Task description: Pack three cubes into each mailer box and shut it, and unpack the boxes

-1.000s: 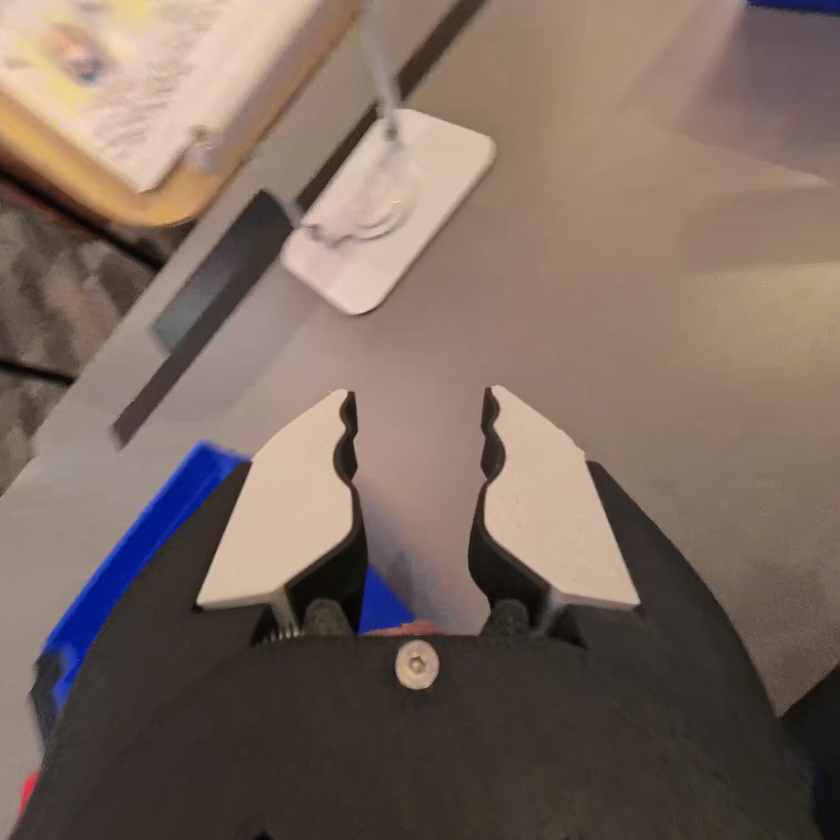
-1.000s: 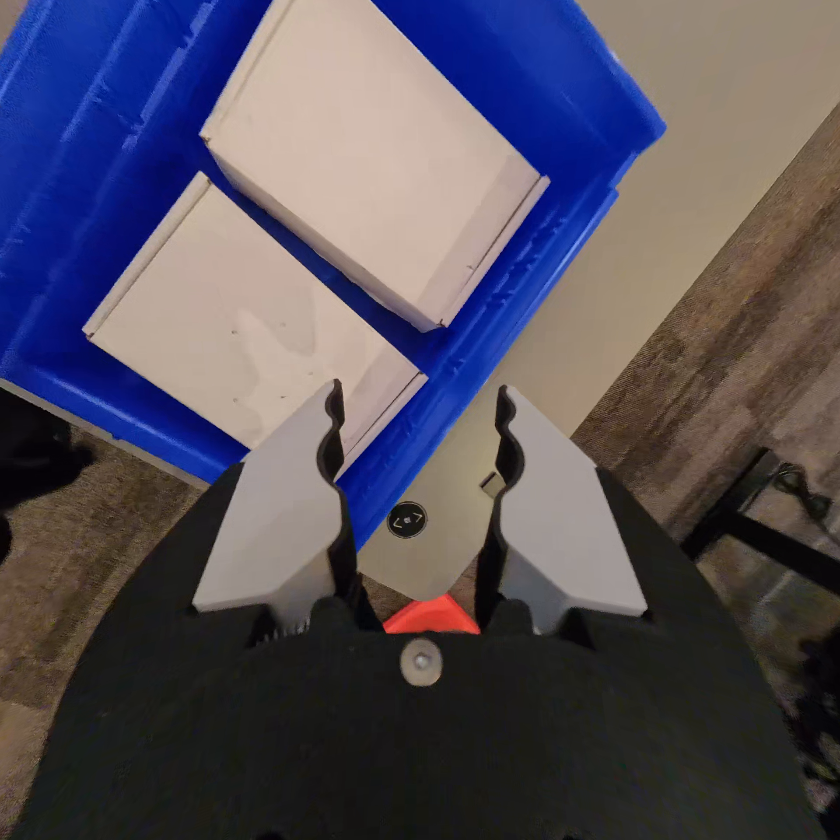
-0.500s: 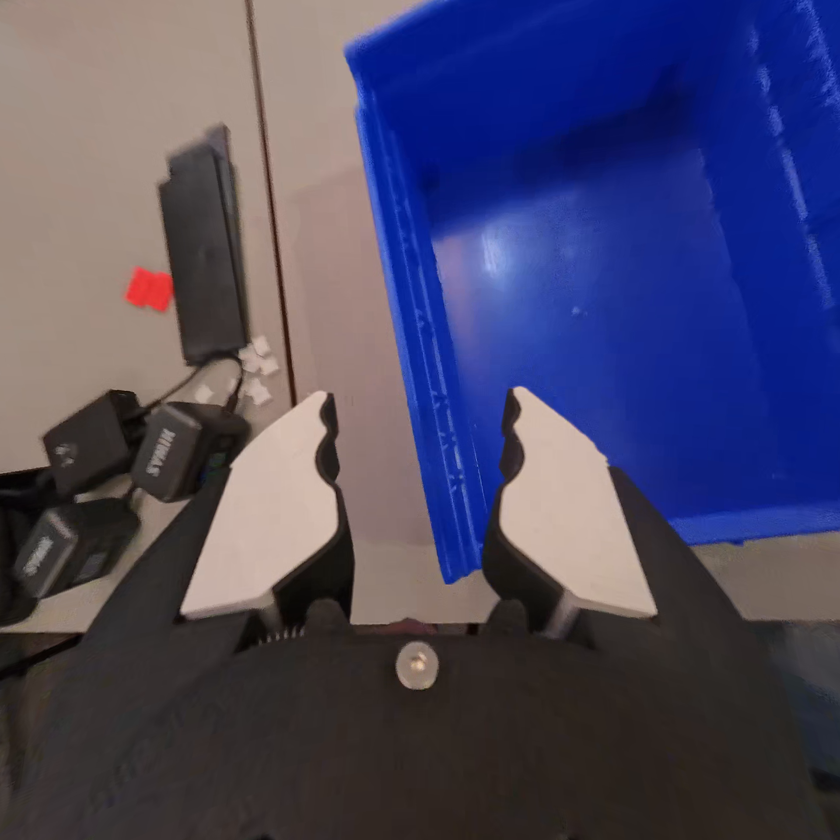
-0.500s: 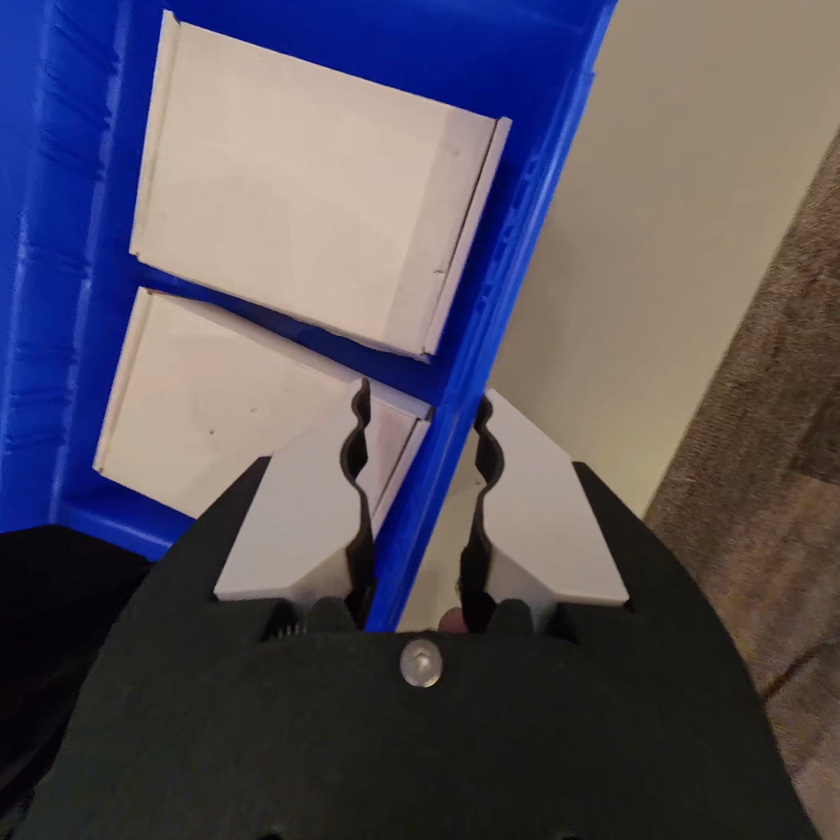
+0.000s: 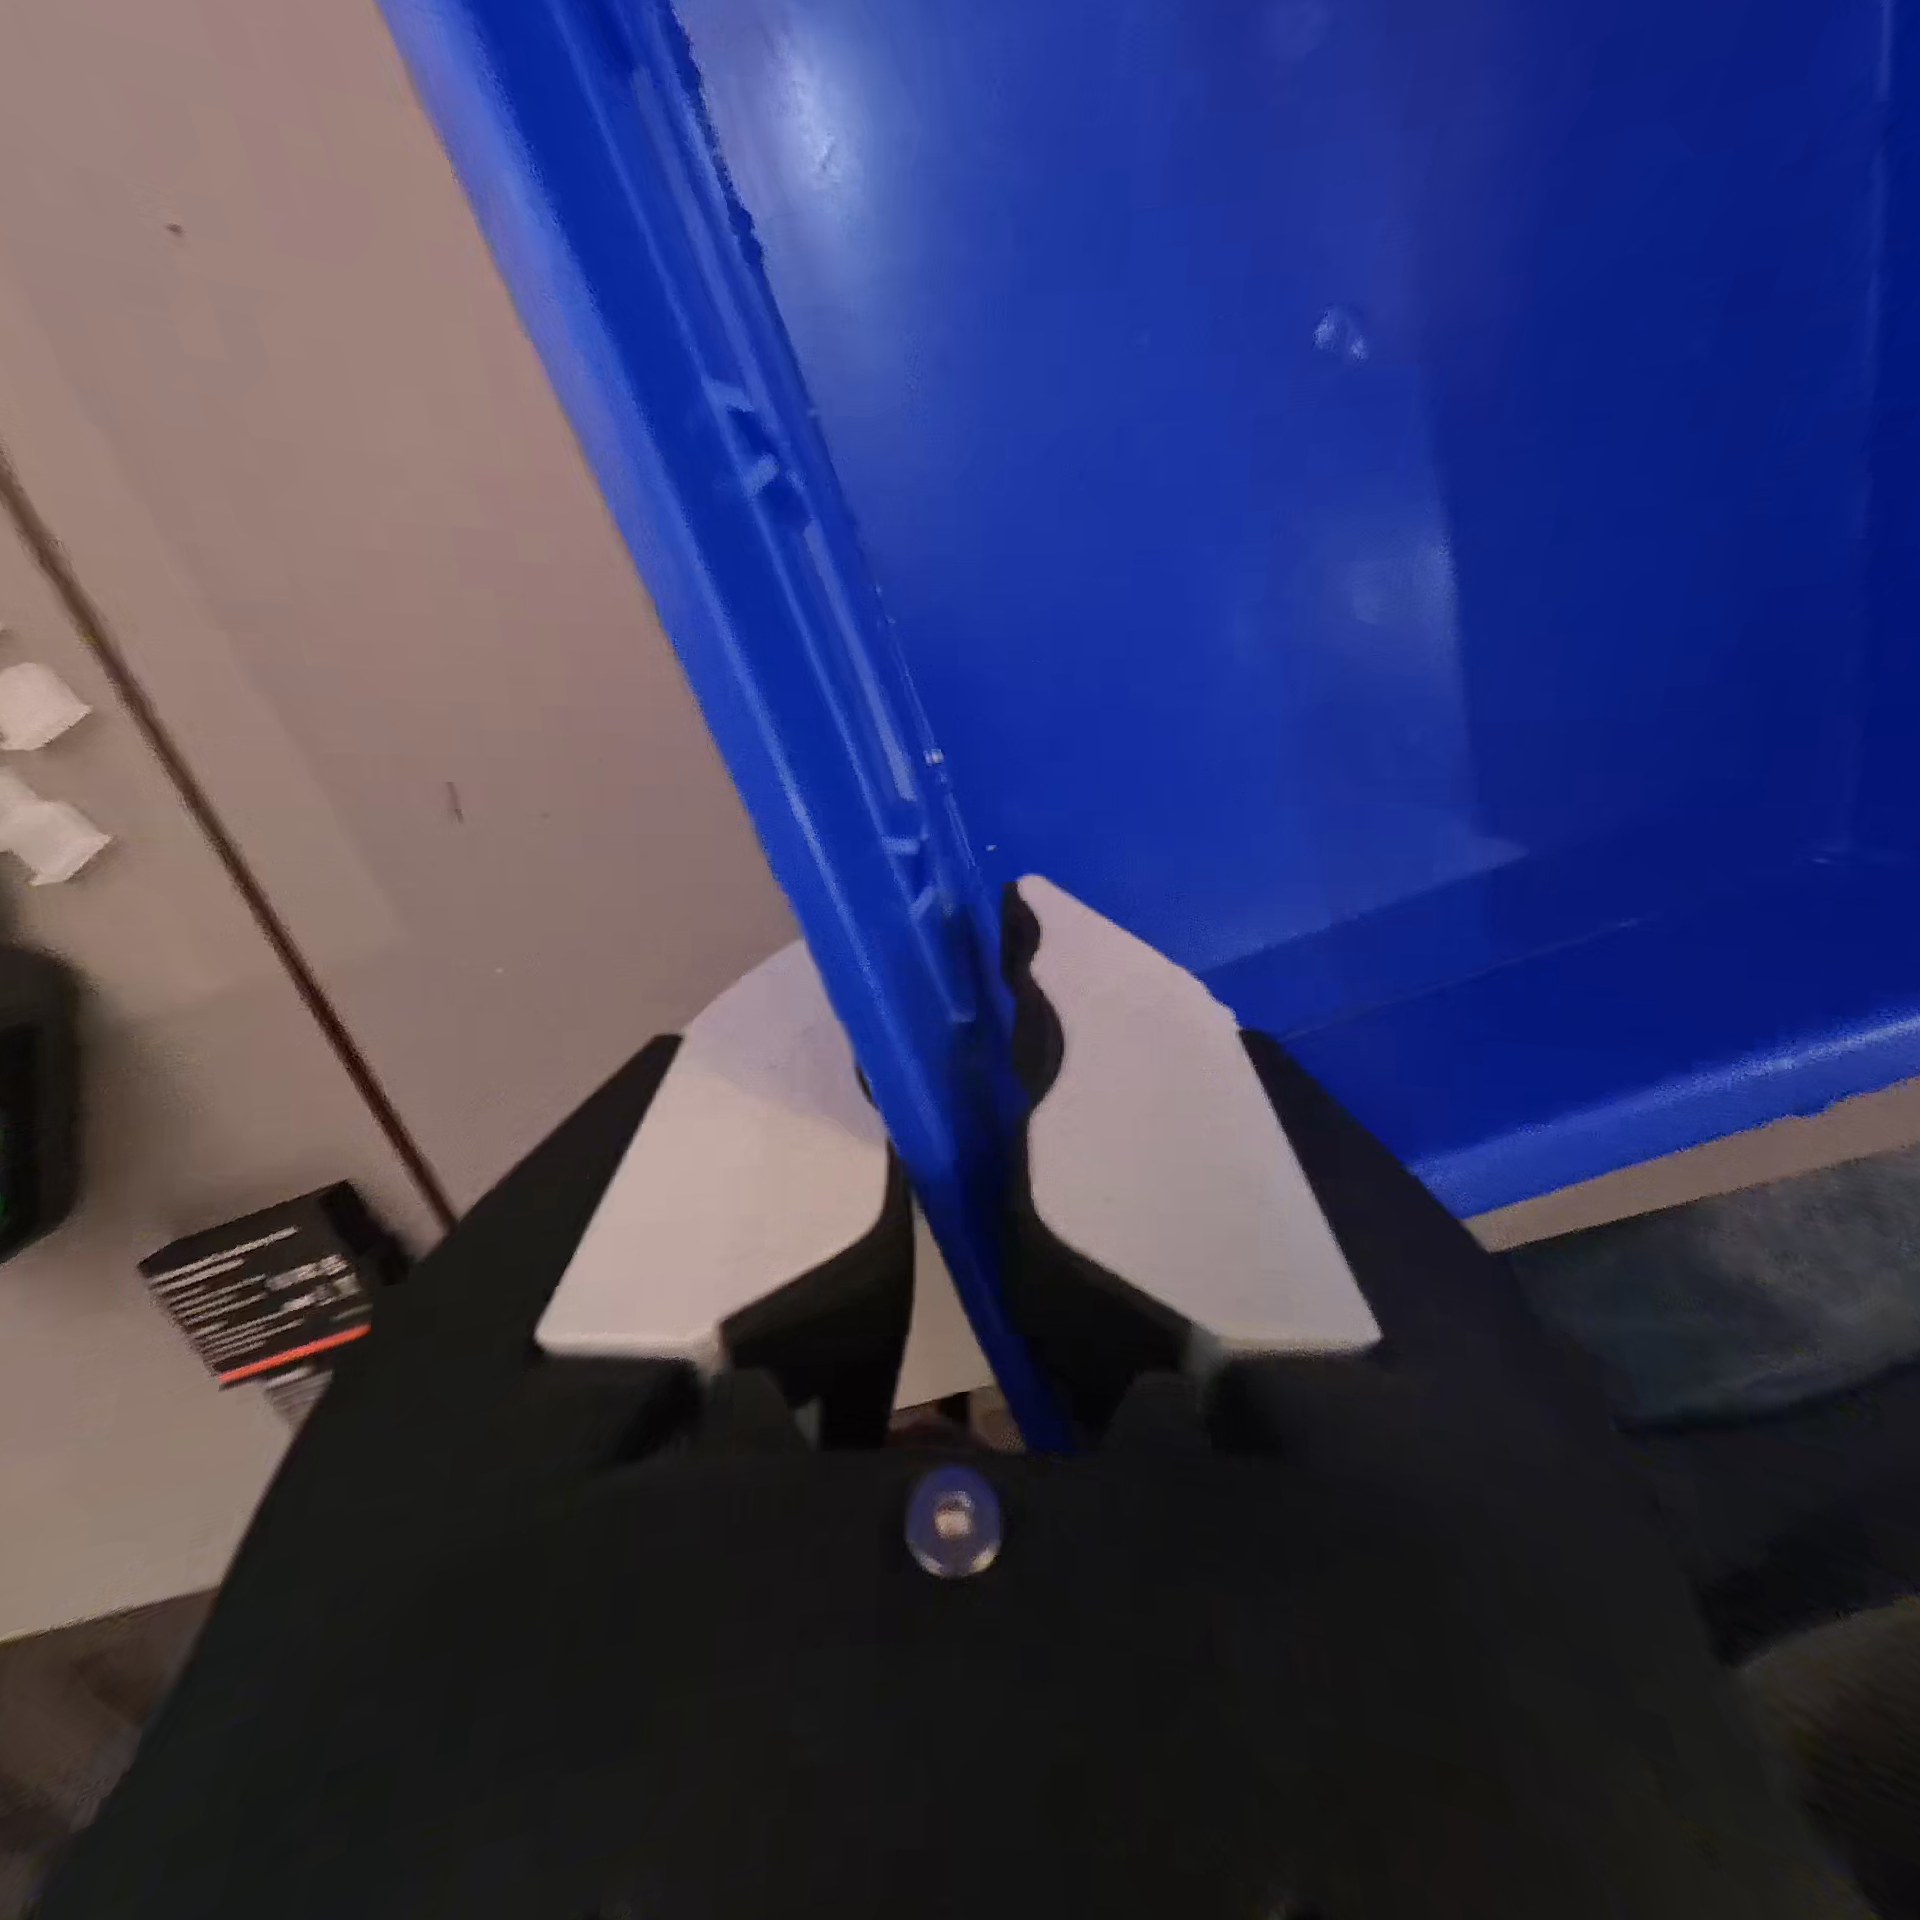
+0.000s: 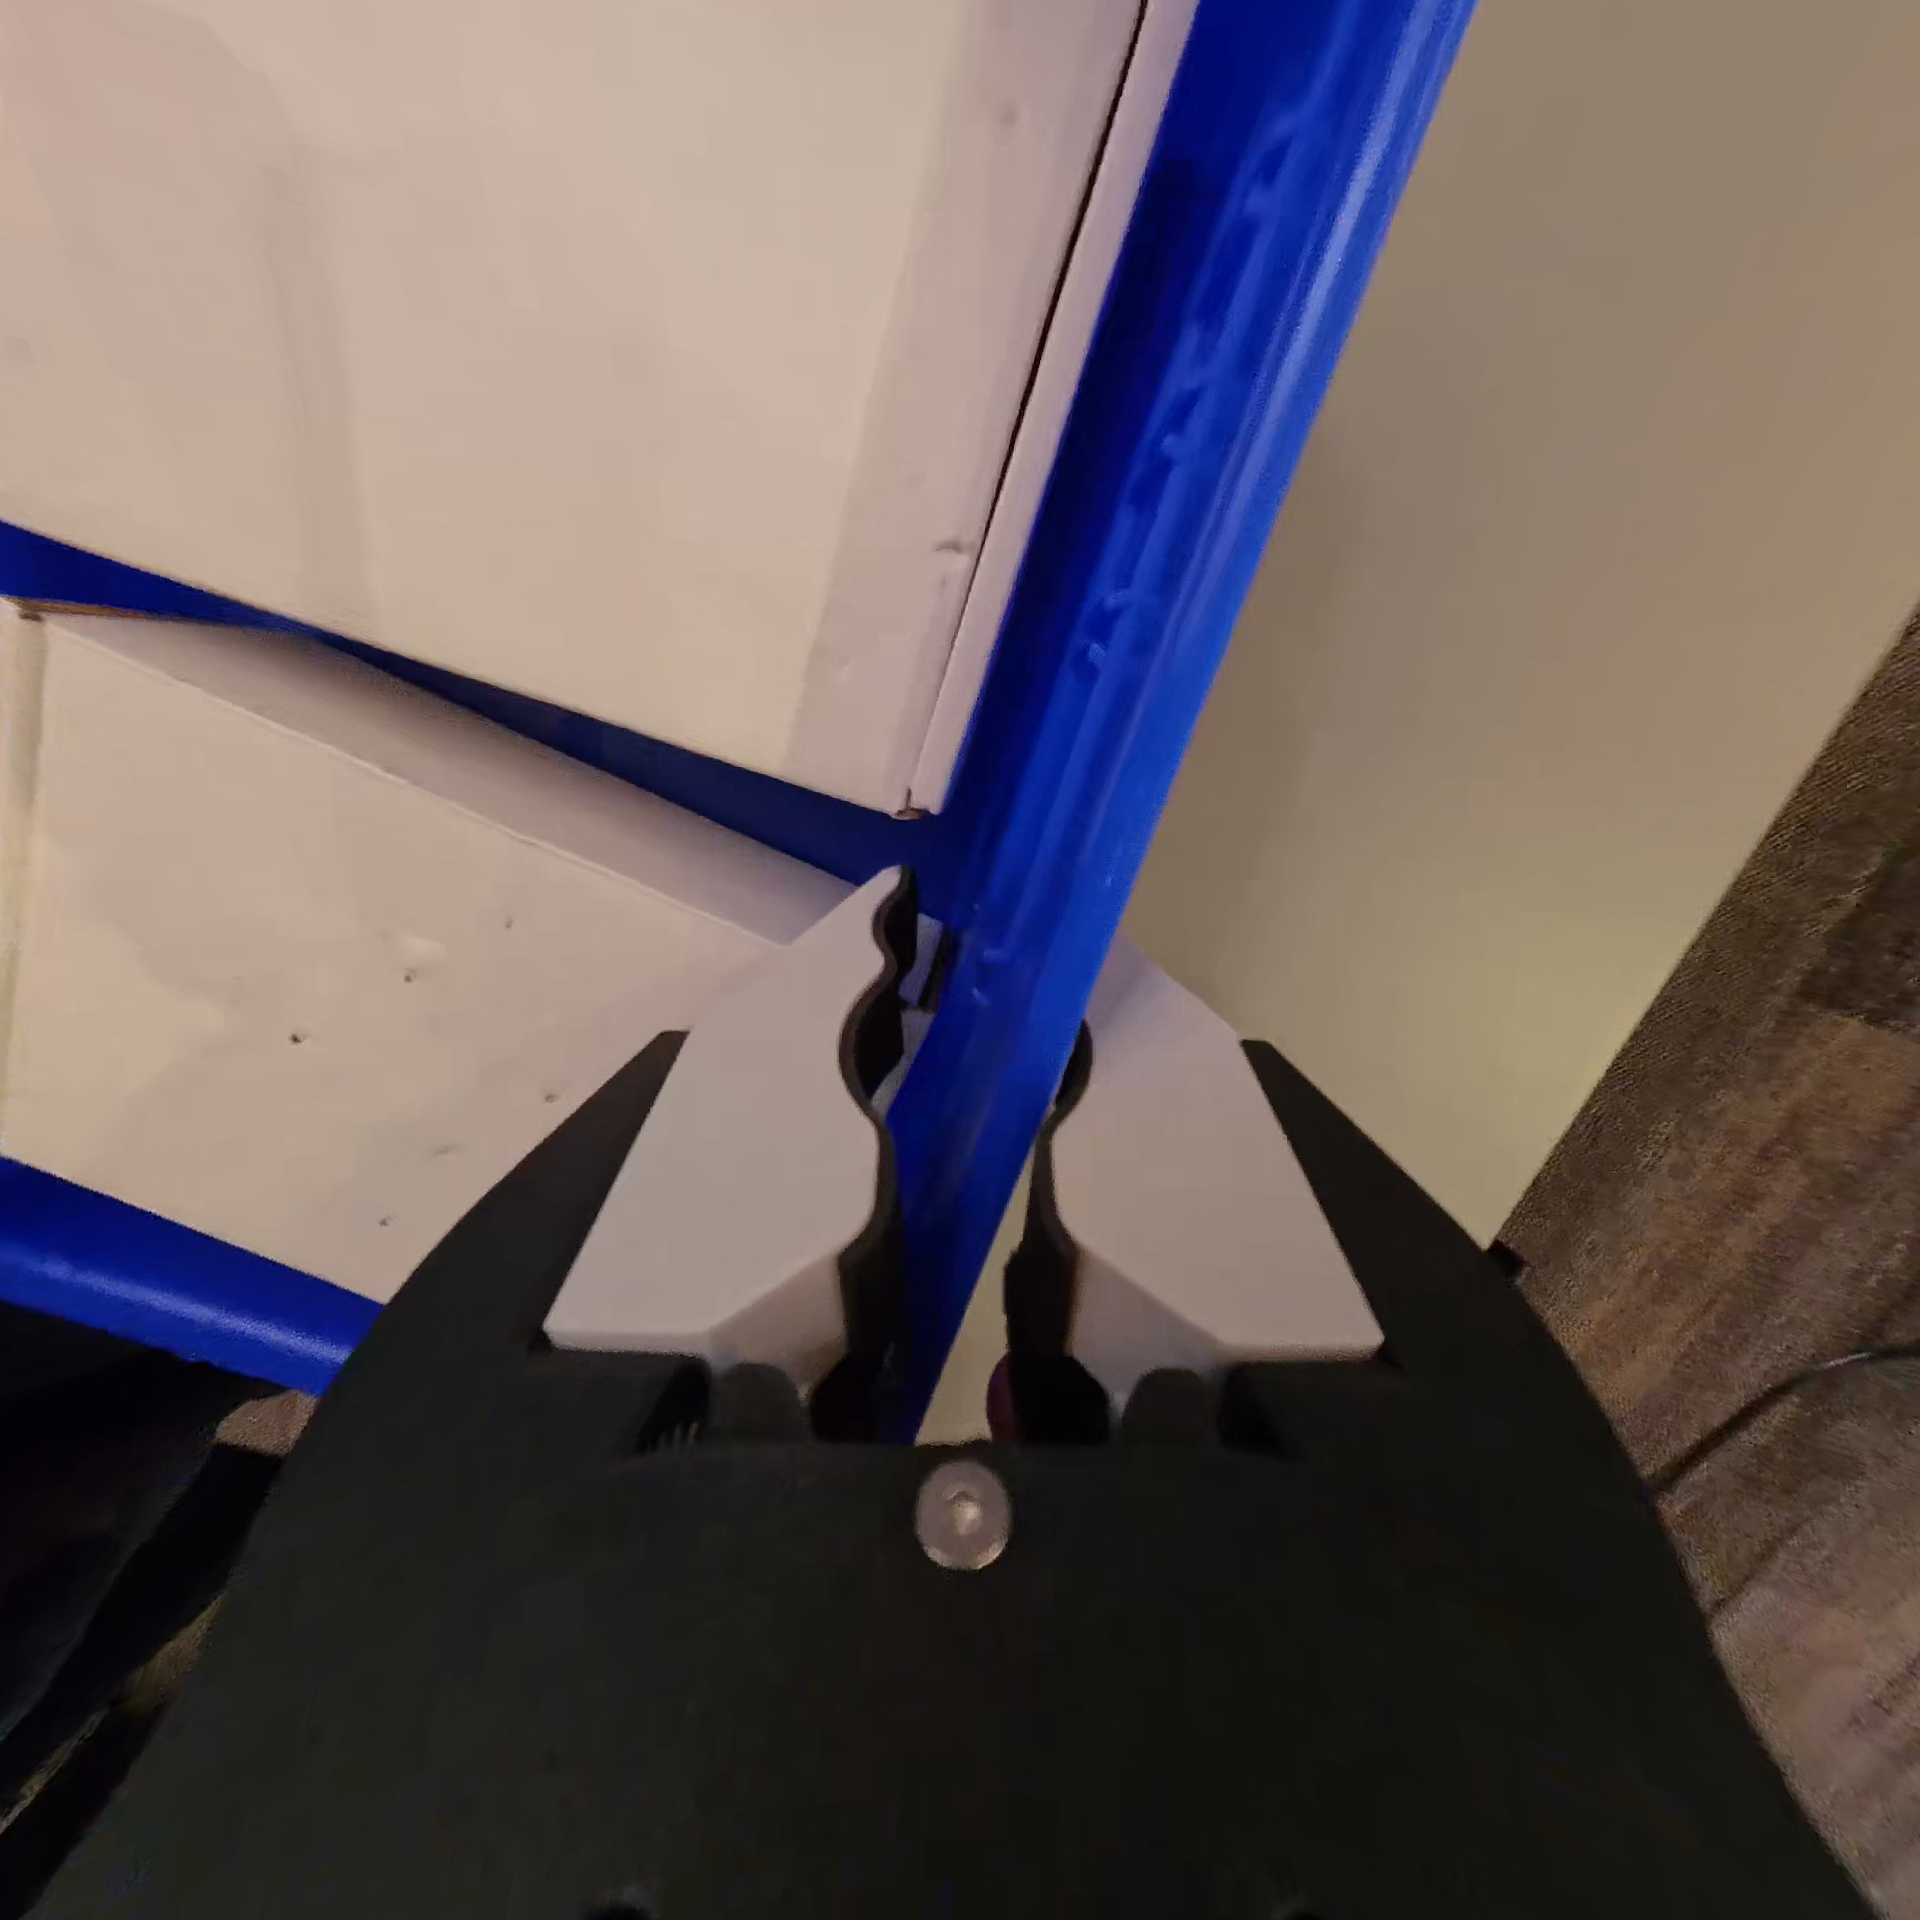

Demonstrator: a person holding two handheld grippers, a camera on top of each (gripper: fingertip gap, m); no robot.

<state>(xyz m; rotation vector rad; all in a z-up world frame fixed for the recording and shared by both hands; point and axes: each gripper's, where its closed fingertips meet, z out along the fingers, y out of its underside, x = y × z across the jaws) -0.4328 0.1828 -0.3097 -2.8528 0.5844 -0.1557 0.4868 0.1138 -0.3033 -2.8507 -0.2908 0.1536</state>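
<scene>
Both claws clamp blue bin walls.
Left claw [image 5: 961, 940] pinches the blue bin [image 5: 1299, 520] wall on the counter [image 5: 312, 520]; right claw [image 6: 997, 935] grips another bin's [image 6: 1174, 623] wall, two shut mailer boxes [image 6: 520, 364] filling the frame's left.

The left hand-held gripper [image 5: 961, 1049] sits over the left wall of a bin [image 5: 748, 582], one finger inside, one outside. The bin stands on the desk [image 5: 343, 520]. Paper bits [image 5: 42, 769] lie far left on the desk.

The right hand-held gripper [image 6: 977, 1039] sits over the right wall of a bin [image 6: 1174, 623]. In it lie two boxes: the near box [image 6: 312, 935] and, behind it, the far box [image 6: 520, 364]. Floor [image 6: 1766, 1143] lies right of the desk.
</scene>
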